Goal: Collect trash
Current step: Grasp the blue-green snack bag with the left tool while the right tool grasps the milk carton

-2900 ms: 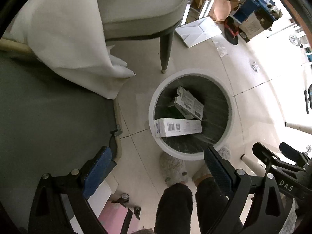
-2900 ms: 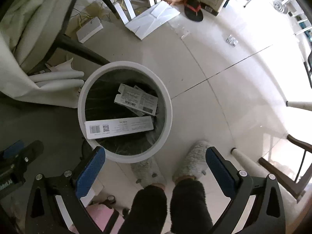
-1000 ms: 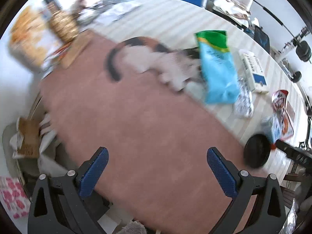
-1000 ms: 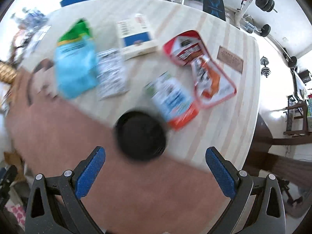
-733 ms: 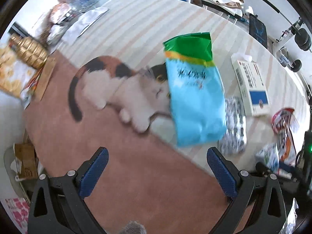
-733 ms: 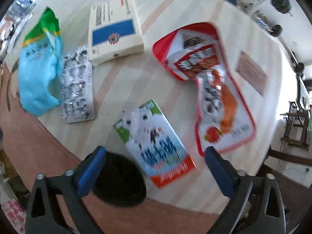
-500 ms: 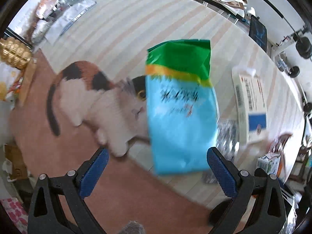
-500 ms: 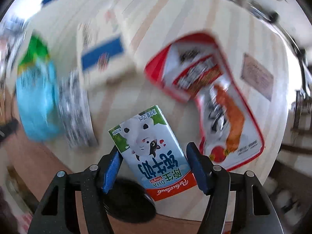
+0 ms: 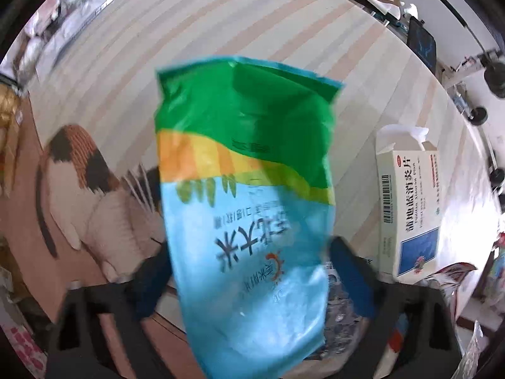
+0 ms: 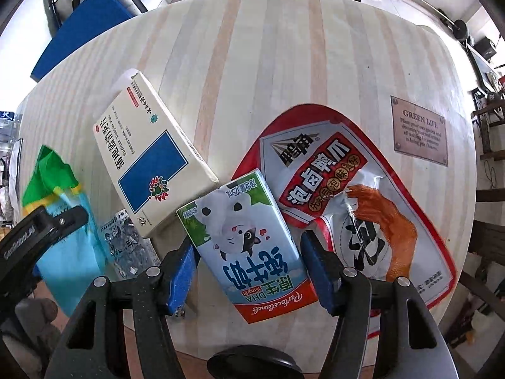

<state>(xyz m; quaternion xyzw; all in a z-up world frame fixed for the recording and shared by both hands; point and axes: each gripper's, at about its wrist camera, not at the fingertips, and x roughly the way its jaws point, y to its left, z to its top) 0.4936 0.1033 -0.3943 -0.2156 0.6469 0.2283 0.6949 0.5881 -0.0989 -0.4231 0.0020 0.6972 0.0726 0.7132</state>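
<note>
A blue and green plastic bag (image 9: 246, 221) lies on the striped wooden table (image 9: 221, 22). My left gripper (image 9: 252, 279) points down over it and its jaws are closing, with the bag's lower end between the blue pads (image 9: 350, 278); I see no firm pinch. My right gripper (image 10: 249, 271) also points down. Its pads (image 10: 315, 271) press on both sides of a small milk carton (image 10: 246, 237) with a cow print that lies flat on the table (image 10: 284, 47). The left gripper's body (image 10: 31, 240) shows over the bag (image 10: 63, 237) in the right wrist view.
A white and blue medicine box (image 10: 151, 158) (image 9: 407, 211) lies between the bag and the carton, with a silver blister pack (image 10: 126, 246) below it. A red snack pouch (image 10: 341, 189) lies right of the carton. A brown cat-print mat (image 9: 79, 205) and a black round object (image 10: 252, 363) sit at the near edge.
Both grippers swung from over the trash bin to the table and came down. The right jaws closed onto the milk carton. The left jaws narrowed around the blue bag.
</note>
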